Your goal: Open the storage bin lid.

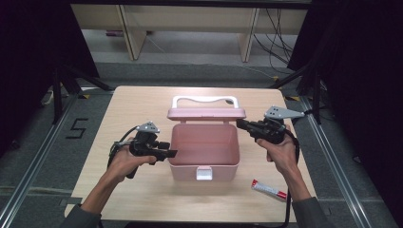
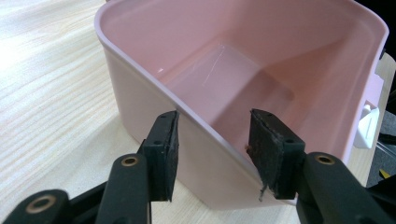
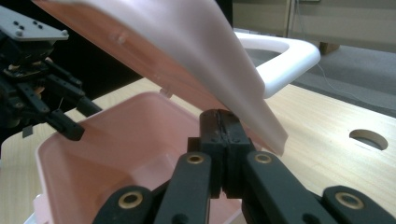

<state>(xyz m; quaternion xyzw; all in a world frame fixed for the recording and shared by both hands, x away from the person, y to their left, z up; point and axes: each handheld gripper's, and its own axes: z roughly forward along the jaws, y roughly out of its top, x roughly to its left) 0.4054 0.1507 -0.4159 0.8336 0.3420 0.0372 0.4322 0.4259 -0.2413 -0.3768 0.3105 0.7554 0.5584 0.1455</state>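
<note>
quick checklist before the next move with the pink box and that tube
1. Lid open: ok, raised behind the pink box, handle at the far side.
2. Box inside free: ok, its floor is bare in the left gripper view.
3. Left gripper steadying the box: cannot tell; its pads straddle the box's side wall with a gap showing, so no firm clamp is seen.
4. Right gripper ready to pick: not ok, jaws shut with nothing between them, tip under the lid's edge.
5. Tube reachable: ok, lying flat on the table near the person's right forearm.
</note>
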